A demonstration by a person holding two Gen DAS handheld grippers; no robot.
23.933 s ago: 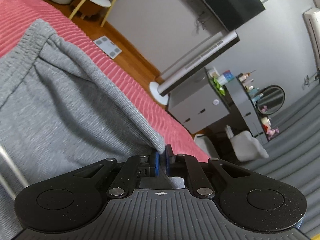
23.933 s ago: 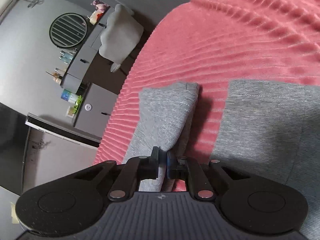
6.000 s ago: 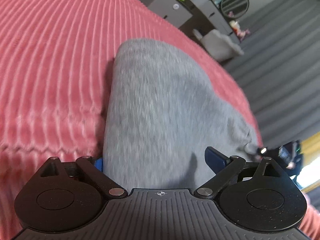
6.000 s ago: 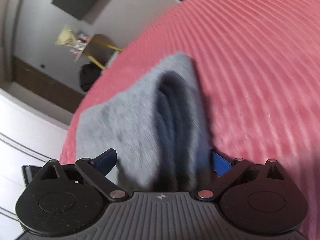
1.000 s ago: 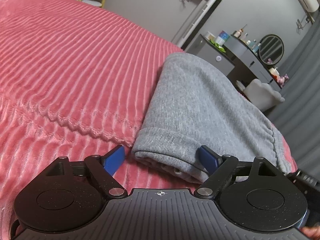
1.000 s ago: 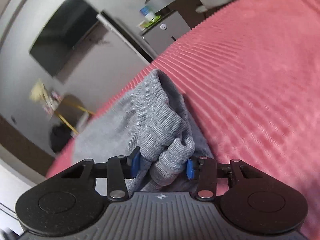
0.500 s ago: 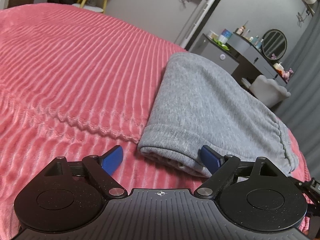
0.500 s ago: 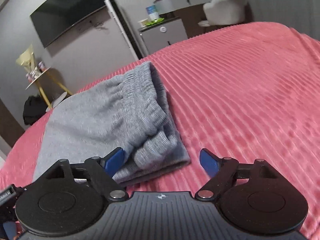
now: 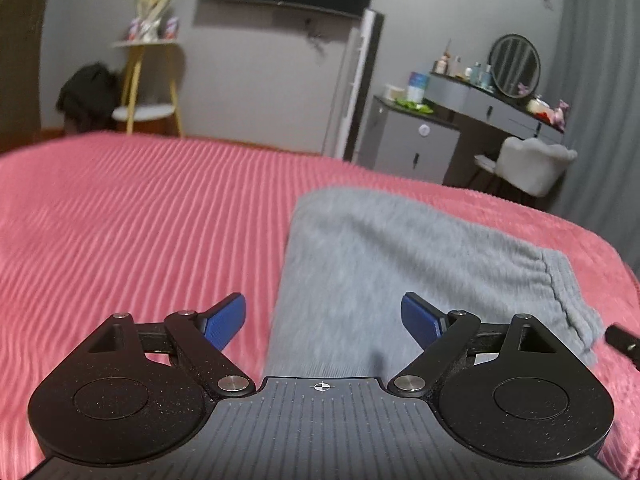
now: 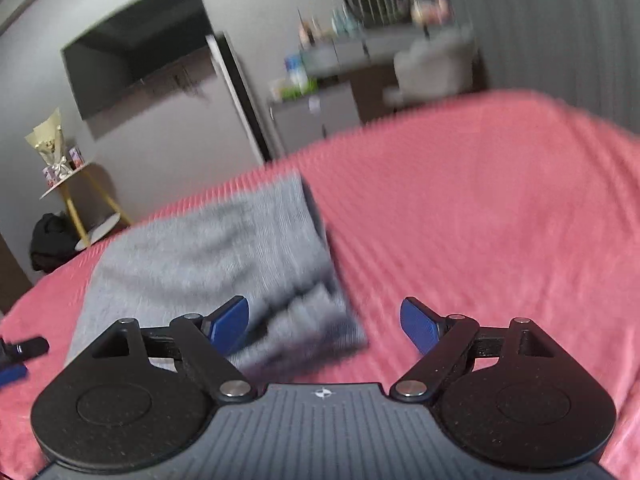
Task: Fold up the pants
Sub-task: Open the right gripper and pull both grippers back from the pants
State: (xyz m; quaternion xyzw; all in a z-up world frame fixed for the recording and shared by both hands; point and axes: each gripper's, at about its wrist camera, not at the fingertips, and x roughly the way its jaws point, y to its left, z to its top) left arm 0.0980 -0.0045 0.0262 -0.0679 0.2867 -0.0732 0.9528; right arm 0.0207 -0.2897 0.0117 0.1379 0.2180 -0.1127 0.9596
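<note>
Both grippers had lifted back from the folded grey pants [image 9: 384,264]. The left gripper [image 9: 323,322] and right gripper [image 10: 324,324] hung spread, holding nothing. The pants lay flat on the pink bed [image 9: 132,220], towards its far edge.

Grey pants [image 9: 400,248]: soft matt knit cloth, fine rib, heavier ribbing at the gathered waistband [image 9: 568,292]. Under them a pink bedspread [image 9: 140,216] of plush corded cloth, slight sheen on the ridges. Left gripper [image 9: 323,322] and right gripper [image 10: 324,324]: matt black speckled plastic, ribbed grey housing, 2 bright metal pivot pins each, blue finely textured pads [image 9: 224,320].
</note>
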